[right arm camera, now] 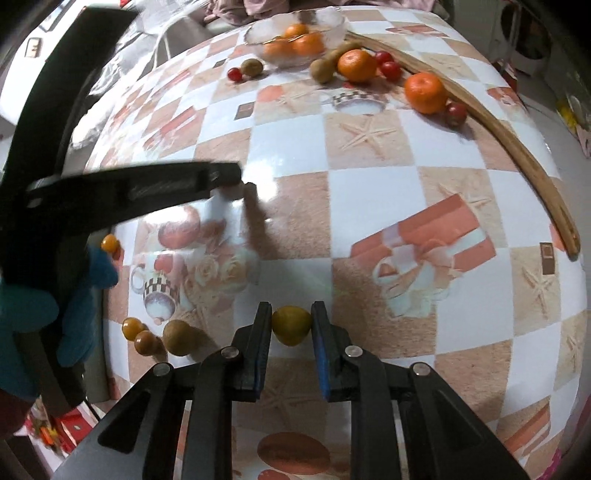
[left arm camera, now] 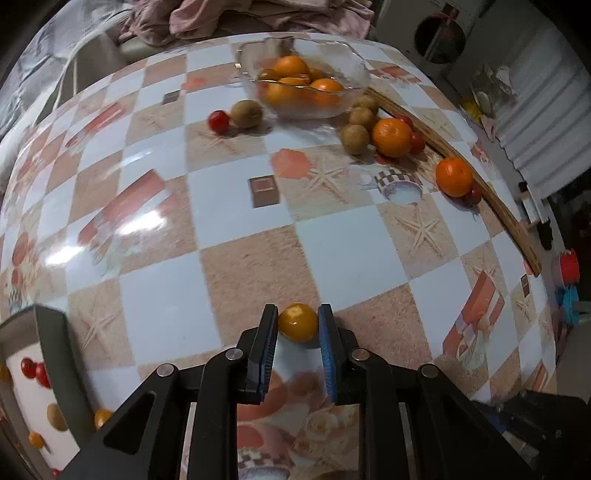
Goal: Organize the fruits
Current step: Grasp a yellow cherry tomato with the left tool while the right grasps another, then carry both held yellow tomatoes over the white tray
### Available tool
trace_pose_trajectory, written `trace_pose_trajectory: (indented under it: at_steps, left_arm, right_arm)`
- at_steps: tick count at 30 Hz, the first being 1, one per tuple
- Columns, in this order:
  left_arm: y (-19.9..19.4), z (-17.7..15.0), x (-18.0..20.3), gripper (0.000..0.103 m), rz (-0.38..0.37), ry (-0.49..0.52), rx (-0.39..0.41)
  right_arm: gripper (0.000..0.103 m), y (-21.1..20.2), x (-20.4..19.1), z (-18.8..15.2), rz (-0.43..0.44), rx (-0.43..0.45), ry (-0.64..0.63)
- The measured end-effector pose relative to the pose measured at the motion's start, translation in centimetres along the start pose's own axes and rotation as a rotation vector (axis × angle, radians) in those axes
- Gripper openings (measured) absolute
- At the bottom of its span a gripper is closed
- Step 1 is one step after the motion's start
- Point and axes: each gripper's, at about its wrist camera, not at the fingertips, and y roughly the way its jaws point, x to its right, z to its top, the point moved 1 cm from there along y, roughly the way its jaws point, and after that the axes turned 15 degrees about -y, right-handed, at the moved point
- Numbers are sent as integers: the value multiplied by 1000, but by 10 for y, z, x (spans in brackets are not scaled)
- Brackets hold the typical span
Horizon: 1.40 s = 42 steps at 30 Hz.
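Note:
My left gripper point(left arm camera: 297, 321) is shut on a small yellow-orange tomato point(left arm camera: 297, 322), held above the checkered table. My right gripper point(right arm camera: 291, 319) is shut on a small yellow tomato point(right arm camera: 291, 324). A glass bowl point(left arm camera: 354, 66) at the far side holds several oranges point(left arm camera: 291, 66). Beside it lie a kiwi point(left arm camera: 246, 113) and a red tomato point(left arm camera: 218, 121) on the left, and several kiwis point(left arm camera: 355, 138), two oranges point(left arm camera: 392, 137) and red tomatoes on the right. The left gripper's arm point(right arm camera: 129, 192) crosses the right wrist view.
A curved wooden strip point(left arm camera: 491, 199) runs along the table's right edge. Small yellow tomatoes point(right arm camera: 133, 328) and a kiwi point(right arm camera: 178, 336) lie at the near left edge. A white tray point(left arm camera: 22, 398) with small fruits sits at the lower left. Pink cloth point(left arm camera: 229, 14) lies beyond the table.

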Motion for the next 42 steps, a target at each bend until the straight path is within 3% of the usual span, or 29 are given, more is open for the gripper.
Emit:
trace_pose_trajectory:
  at_steps: [19,42]
  left_arm:
    - [-59,-24,-71,24,27,-159,66]
    - [-120,-75,-177,24,98,-375,157]
  right_arm:
    - [24,-5,-25,25,7,4,-57]
    - [24,1,-145,75,94,6,-351]
